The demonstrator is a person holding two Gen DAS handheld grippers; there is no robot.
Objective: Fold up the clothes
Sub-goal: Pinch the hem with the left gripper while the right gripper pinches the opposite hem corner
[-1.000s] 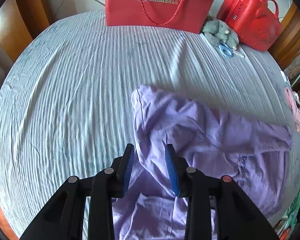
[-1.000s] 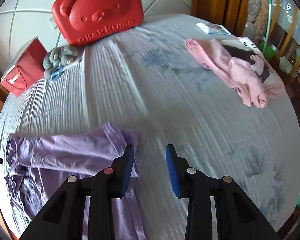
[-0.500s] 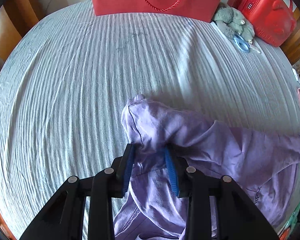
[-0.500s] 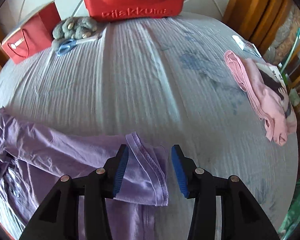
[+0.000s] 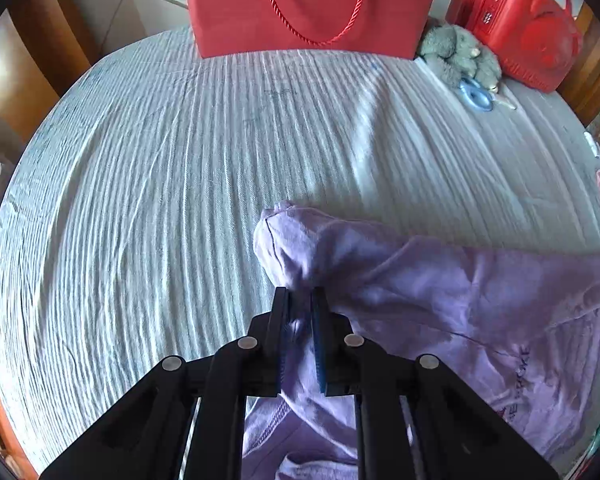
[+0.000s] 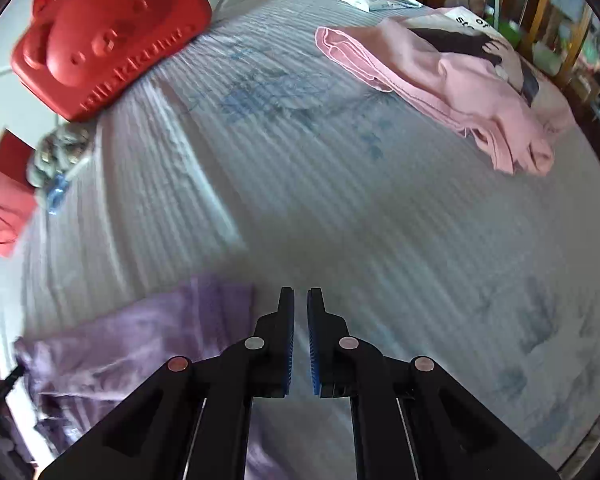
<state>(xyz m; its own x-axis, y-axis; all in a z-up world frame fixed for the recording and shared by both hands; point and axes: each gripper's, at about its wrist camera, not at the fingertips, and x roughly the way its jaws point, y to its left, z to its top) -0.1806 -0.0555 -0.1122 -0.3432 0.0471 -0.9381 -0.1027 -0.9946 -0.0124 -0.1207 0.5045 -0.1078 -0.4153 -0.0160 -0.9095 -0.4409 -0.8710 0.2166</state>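
Observation:
A lilac T-shirt [image 5: 440, 292] lies crumpled on the striped grey bedsheet [image 5: 180, 160]. My left gripper [image 5: 300, 300] is shut on a fold of the lilac T-shirt near its bunched end, and the cloth shows between the blue pads. In the right wrist view the same shirt [image 6: 140, 332] lies to the left of my right gripper [image 6: 300, 300]. The right jaws stand nearly closed with a thin gap, and nothing shows between them. That view is motion-blurred.
A red paper bag [image 5: 308, 4], a grey plush toy [image 5: 460, 60], blue scissors [image 5: 476, 94] and a red bear-shaped case [image 6: 108, 36] stand along the far edge. A pink T-shirt [image 6: 460, 80] lies at the right. Wooden furniture flanks the bed.
My left gripper has closed on the lilac shirt's fold. My right gripper has closed and swung right, so the shirt's edge that sat between its pads now lies to its left.

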